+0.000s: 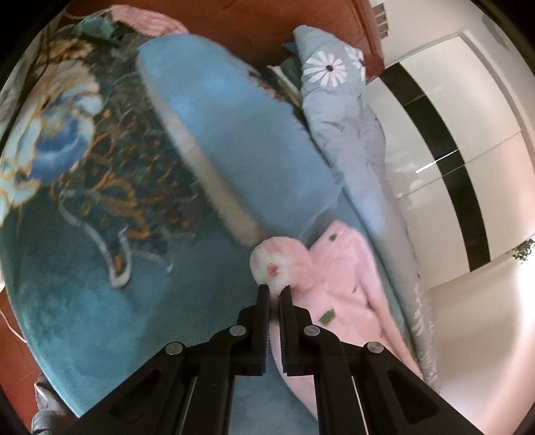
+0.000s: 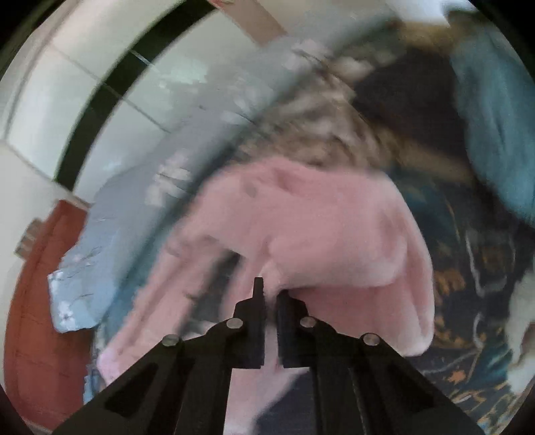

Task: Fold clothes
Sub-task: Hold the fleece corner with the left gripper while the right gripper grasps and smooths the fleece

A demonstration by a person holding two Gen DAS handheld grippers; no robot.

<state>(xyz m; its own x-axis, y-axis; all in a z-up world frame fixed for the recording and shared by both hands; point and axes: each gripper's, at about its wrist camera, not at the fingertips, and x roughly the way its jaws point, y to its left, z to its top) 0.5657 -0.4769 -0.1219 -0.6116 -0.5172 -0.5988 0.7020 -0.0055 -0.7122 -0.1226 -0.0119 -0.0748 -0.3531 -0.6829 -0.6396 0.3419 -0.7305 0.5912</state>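
A fluffy pink garment (image 1: pixel 337 284) lies on the teal flowered blanket (image 1: pixel 100 207) near the bed's edge. My left gripper (image 1: pixel 275 290) is shut on a white-and-pink cuff of the pink garment and holds it up. In the right wrist view the same pink garment (image 2: pixel 317 234) is bunched and blurred by motion. My right gripper (image 2: pixel 269 294) is shut on a fold of its pink cloth.
A folded light-blue blanket (image 1: pixel 234 127) lies on the bed beyond the garment. A grey-blue daisy-print pillow and quilt (image 1: pixel 337 100) run along the bed's edge. A red-brown headboard (image 1: pixel 267 23) stands behind. The white tiled floor (image 1: pixel 468 167) with a black stripe is beside the bed.
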